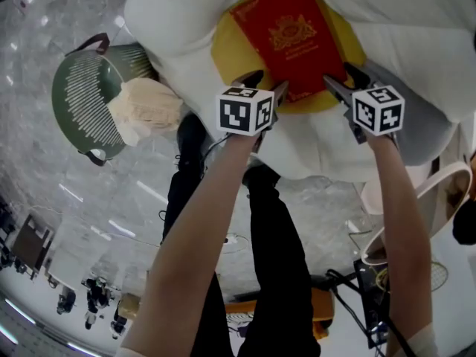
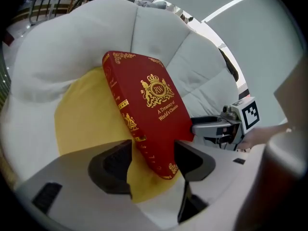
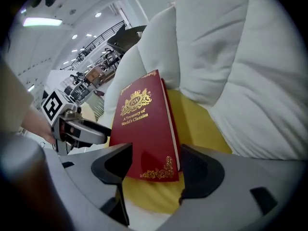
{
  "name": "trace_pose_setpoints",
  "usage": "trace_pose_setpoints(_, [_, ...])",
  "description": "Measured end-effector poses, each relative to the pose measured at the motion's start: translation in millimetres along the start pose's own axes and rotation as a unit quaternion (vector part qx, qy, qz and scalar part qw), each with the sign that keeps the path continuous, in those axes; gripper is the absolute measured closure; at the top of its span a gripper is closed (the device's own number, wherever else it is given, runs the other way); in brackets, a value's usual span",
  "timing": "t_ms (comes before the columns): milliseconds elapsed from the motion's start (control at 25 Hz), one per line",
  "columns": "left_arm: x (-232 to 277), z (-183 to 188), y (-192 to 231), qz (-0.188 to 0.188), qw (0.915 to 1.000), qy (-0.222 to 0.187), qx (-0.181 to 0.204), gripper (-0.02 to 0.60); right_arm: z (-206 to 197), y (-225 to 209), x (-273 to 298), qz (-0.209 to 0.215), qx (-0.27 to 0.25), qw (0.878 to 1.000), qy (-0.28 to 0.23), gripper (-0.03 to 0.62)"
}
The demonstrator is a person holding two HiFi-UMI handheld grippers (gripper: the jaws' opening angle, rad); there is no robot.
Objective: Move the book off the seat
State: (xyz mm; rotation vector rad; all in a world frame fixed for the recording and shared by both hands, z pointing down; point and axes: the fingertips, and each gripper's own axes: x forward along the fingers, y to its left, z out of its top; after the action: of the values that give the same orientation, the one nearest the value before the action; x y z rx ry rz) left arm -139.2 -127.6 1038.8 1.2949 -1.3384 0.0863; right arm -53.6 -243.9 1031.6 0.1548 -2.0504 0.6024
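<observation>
So the book is a red hardcover, gold crest in the middle of the cover, gold scrollwork in the corners and down the spine, and gold lettering that reads "A Treasury of World's Classics". It's closed and lying cover up on the yellow seat cushion of a puffy white armchair. Its near end sits close to the cushion's front edge and its far end is up by the white back padding.

The left hand-held gripper has its jaws spread wide with the book's near spine corner sitting between them; the pads don't look like they're pressing on it. Same deal with the right hand-held gripper: jaws wide, the other near corner in the gap, nothing clamped.

Count: one book, one yellow cushion, one armchair, two grippers. On the grey floor off the chair's left side there's one green slotted basket with one cream cloth bunched on its rim.
</observation>
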Motion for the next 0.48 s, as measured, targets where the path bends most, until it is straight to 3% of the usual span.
trace_pose_setpoints(200, [18, 5, 3, -0.004, 1.0, 0.001, -0.002, 0.302, -3, 1, 19, 0.031, 0.046, 0.998, 0.003, 0.276])
trace_pose_setpoints(320, [15, 3, 8, 0.023, 0.9996, 0.001, 0.019, 0.368, -4, 0, 16, 0.014, 0.046, 0.999, -0.009, 0.283])
trace_pose_setpoints(480, [1, 4, 11, 0.034, 0.9985, 0.001, 0.043, 0.38, -18, 18, 12, 0.01, 0.038, 0.999, -0.007, 0.315])
